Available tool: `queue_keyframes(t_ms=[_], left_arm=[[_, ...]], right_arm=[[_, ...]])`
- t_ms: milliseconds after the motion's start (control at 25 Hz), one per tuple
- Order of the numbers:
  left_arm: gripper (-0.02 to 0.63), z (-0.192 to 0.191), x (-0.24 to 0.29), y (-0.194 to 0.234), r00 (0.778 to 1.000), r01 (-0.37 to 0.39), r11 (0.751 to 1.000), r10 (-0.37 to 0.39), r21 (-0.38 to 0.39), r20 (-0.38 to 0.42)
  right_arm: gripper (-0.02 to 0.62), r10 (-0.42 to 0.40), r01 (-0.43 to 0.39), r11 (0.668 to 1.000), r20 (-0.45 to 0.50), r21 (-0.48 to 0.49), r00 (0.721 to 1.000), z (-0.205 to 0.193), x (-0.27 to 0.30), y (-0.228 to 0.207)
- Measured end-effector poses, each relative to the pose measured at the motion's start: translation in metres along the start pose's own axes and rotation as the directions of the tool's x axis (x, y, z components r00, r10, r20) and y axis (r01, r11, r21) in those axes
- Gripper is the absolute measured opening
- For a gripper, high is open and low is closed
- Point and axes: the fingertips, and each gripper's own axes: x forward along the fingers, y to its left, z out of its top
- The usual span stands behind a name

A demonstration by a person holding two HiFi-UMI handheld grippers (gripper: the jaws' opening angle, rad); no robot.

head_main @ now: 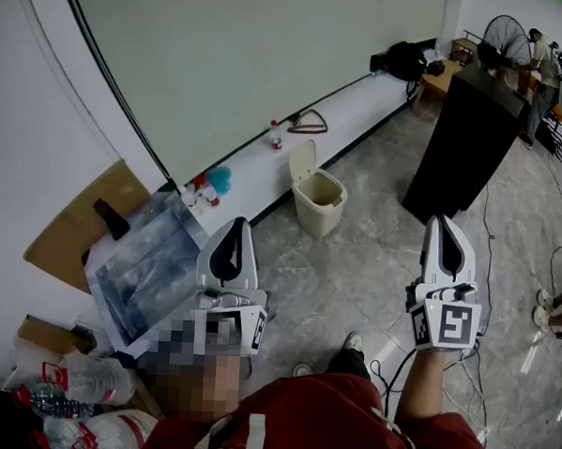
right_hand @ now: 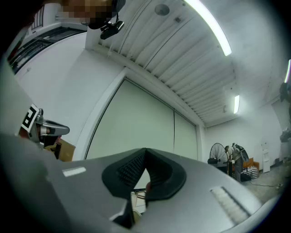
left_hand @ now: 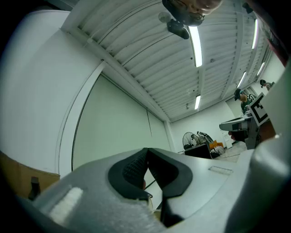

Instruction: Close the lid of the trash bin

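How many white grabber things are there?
2. The left gripper is low and left of centre; the right gripper is at lower right, over the tiled floor. No others show.

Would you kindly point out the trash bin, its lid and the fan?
trash bin [head_main: 319,211]: head view, front wall.
lid [head_main: 303,161]: head view, middle of raised flap.
fan [head_main: 502,35]: head view, round grille.

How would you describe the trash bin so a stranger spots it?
Find the long white ledge below the pale green wall. The trash bin stands on the grey floor at its foot, left of the black cabinet. It is the only cream container, its lid raised.
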Motion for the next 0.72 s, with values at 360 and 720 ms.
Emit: queue_keyframes(t_ms=[360, 720], left_arm=[[0.000, -0.007, -0.013, 0.024, 1.000, -0.023, 1.000, 0.023, -0.007, -0.009], [0.000, -0.017, -0.008, 0.032, 0.999, -0.039, 0.999, 0.039, -0.009, -0.035]], right_arm=[[0.000, 0.022, -0.022, 1.000, -0.014, -0.009, 1.000, -0.003, 0.002, 0.028], [0.000, 0.049, -0.048, 0.998, -0.021, 0.039, 0.999, -0.016, 0.014, 0.038]])
